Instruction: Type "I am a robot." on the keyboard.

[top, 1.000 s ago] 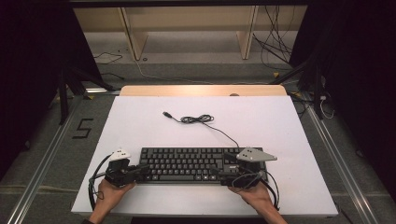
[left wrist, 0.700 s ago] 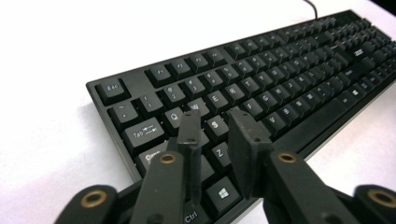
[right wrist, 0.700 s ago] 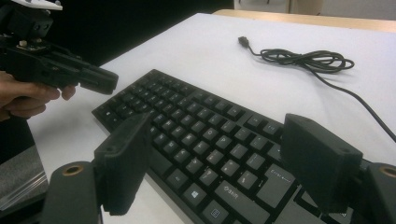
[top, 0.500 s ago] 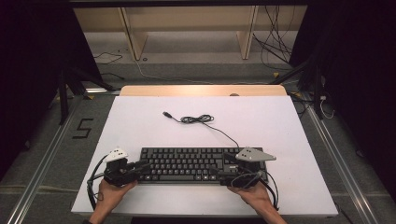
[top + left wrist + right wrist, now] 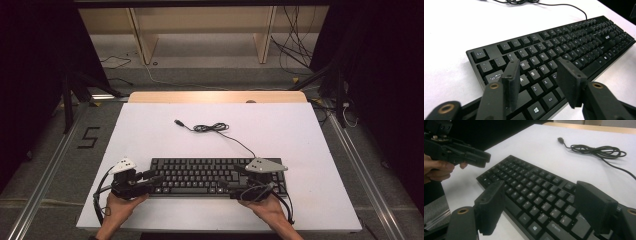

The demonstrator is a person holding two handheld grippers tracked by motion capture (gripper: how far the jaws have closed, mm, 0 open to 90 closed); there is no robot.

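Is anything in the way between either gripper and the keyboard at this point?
Nothing visible. The left gripper sits at the left end of the keyboard, jaws just opened and apart above the keys, gripping nothing. The right gripper hangs open over the right end. The cable lies behind.

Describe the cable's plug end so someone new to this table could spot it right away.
Start at the white table, then the black keyboard near its front edge. A thin black cable runs back from it to a loose coil; just past the coil, the small dark plug lies alone.
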